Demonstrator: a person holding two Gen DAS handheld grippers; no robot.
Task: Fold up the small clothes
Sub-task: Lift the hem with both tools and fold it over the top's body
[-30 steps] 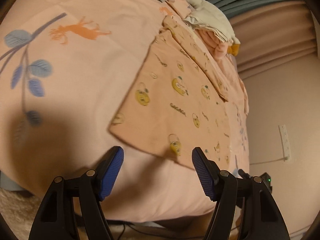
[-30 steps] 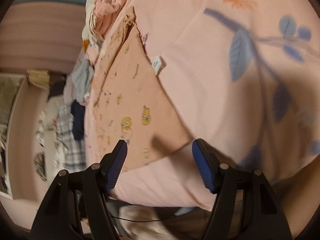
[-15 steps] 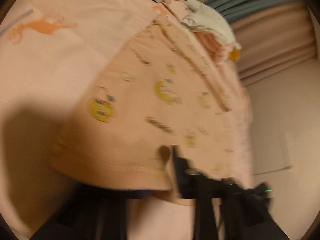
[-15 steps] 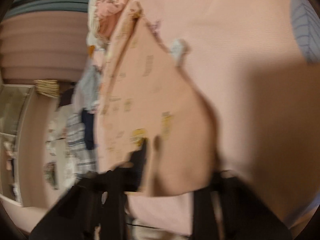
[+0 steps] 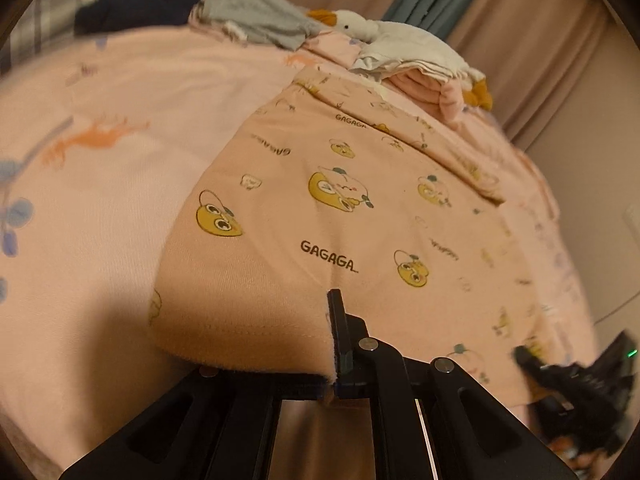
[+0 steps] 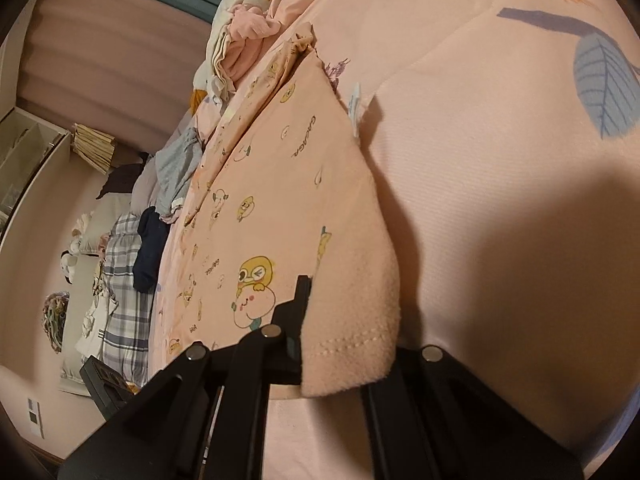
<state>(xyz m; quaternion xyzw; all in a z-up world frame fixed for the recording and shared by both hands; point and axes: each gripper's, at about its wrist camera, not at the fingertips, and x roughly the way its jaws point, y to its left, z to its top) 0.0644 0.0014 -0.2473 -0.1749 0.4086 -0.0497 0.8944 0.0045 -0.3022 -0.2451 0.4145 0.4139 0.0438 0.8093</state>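
Left wrist view, left hand-held gripper (image 5: pixel 332 344) pinching peach garment (image 5: pixel 320 232) hem

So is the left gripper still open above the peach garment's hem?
No, the left gripper is shut on the peach garment at its hem.

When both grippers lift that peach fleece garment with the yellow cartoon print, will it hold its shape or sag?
The peach fleece garment will probably sag: its hem already droops over the left gripper, and its corner curls limply beside the right gripper. Being thin, it likely weighs little. The fuzzy nap should hold against slipping from the shut jaws.
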